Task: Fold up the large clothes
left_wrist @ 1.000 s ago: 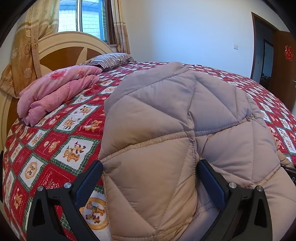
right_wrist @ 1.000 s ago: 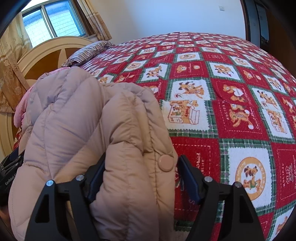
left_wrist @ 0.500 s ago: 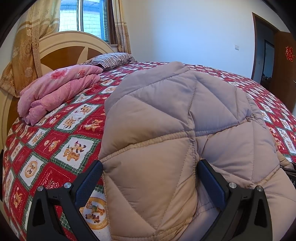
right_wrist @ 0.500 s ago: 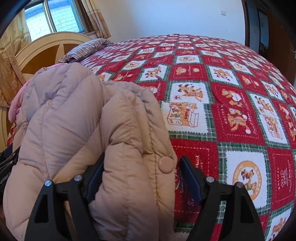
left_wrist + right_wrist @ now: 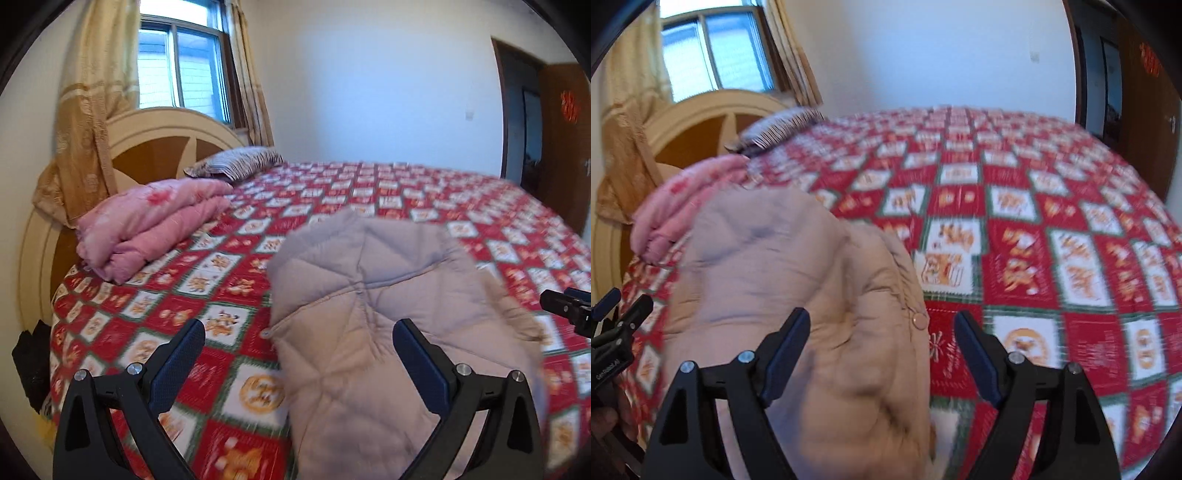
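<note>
Both views were smeared by motion, and the beige padded jacket [image 5: 388, 332] ran off the bottom of each, its lower part unseen. It lay folded on the red patterned bedspread [image 5: 369, 192] near the bed's near edge. The left gripper [image 5: 299, 354] stood open, clear of it. The right gripper [image 5: 882, 343], its jaws just widening, stood open above the jacket's snap-button edge. Only the left view showed the folded pink quilt [image 5: 147, 225] whole.
</note>
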Available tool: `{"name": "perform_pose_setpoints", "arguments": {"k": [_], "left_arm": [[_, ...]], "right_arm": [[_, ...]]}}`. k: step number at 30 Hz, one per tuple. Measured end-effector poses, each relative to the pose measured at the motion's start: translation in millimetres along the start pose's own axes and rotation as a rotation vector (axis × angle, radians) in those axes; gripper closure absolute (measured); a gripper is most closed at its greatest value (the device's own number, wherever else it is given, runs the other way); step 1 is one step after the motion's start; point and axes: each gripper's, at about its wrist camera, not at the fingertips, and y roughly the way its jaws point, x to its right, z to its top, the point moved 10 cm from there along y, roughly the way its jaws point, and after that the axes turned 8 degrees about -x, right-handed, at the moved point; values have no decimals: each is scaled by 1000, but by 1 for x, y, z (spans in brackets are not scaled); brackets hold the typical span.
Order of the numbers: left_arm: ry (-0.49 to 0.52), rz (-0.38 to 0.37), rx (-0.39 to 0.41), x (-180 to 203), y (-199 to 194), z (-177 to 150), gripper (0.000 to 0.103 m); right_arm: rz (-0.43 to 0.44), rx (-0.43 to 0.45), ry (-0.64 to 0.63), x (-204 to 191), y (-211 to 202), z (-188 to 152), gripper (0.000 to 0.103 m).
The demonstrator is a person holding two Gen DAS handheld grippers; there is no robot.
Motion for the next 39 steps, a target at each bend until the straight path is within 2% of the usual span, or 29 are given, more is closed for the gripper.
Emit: {"name": "perform_pose_setpoints", "arguments": {"k": [5, 8, 12, 20, 39], "left_arm": [[-15, -30, 78, -9, -77, -3, 1], [-13, -31, 126, -13, -112, -6, 1], [-29, -47, 161, -18, -136, -8, 1], [-36, -59, 169, -22, -143, -8, 1], [-27, -66, 158, -19, -141, -11, 1]], "right_arm": [[14, 110, -55, -26, -81, -15, 10], [17, 155, -105, -45, -112, -28, 10], [35, 200, -120, -57, -135, -35, 10], [31, 236, -132, -65, -155, -40, 10], [28, 240, -148, -69, -165, -45, 10]]}}
